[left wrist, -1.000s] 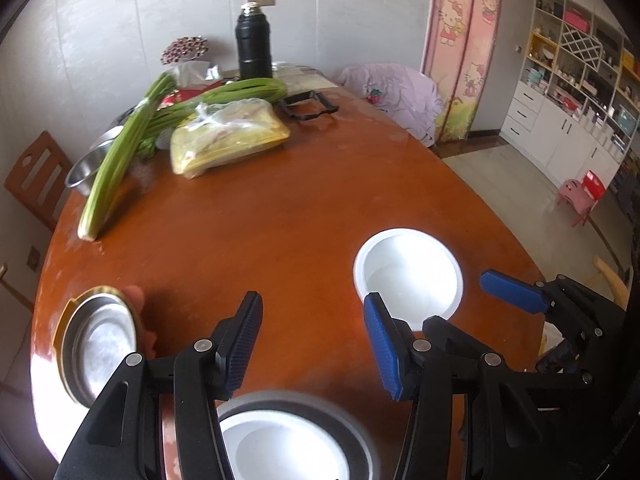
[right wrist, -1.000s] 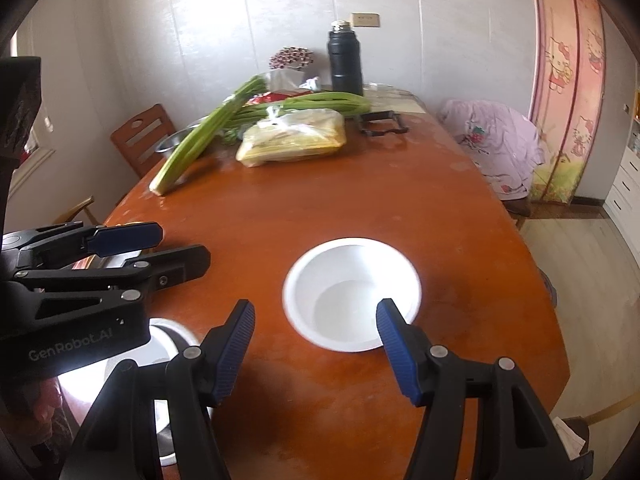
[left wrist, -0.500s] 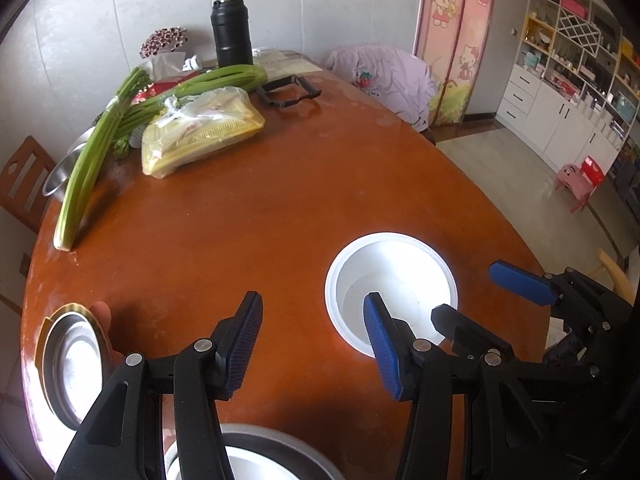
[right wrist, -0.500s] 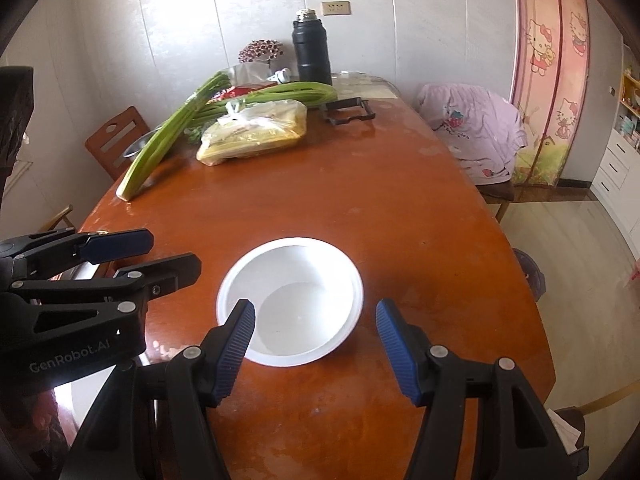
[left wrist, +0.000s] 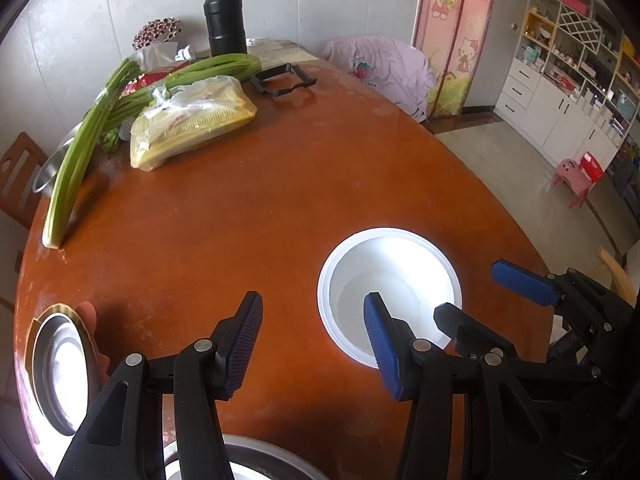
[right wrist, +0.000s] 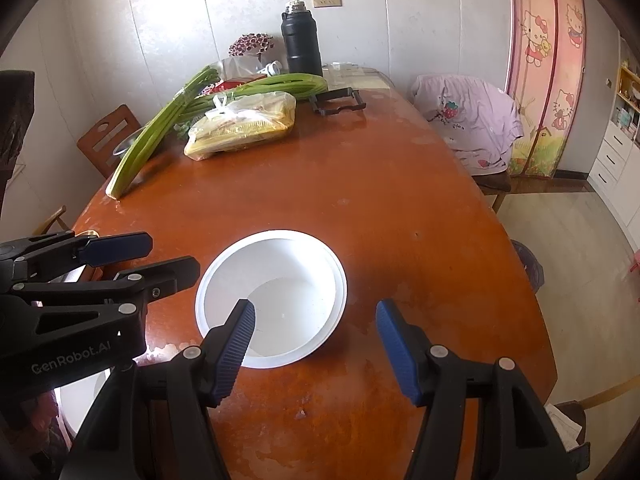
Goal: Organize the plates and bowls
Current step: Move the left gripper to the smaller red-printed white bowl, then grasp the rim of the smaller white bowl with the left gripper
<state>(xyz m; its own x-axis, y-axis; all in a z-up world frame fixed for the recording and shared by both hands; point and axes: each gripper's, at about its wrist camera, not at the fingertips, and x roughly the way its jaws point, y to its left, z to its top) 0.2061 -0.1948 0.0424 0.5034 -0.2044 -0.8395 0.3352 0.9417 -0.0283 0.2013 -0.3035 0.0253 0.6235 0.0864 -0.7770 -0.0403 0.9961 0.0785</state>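
A white bowl (right wrist: 271, 298) sits empty on a round orange-brown table (right wrist: 360, 184), near its front edge. The right gripper (right wrist: 312, 330) hovers just above it, jaws wide open and holding nothing; its left fingertip hangs over the bowl's inside, its right fingertip outside the rim. The left gripper (left wrist: 312, 334) hangs beside the bowl, jaws also wide open and empty, its right fingertip over the bowl's near side.

A metal plate (left wrist: 56, 376) lies at the table's left edge, and a second white dish (left wrist: 240, 464) shows at the bottom of the left view, mostly hidden.

Risks, as a judgement: the two grippers crowd the same bowl and may knock together. A pinch on the thin, smooth rim may slip, or tip the bowl. A push could slide it on the glossy top toward the near edge. Celery (right wrist: 160, 136), a food bag (right wrist: 244, 126) and a flask (right wrist: 301, 40) stand well apart, out of harm's way.
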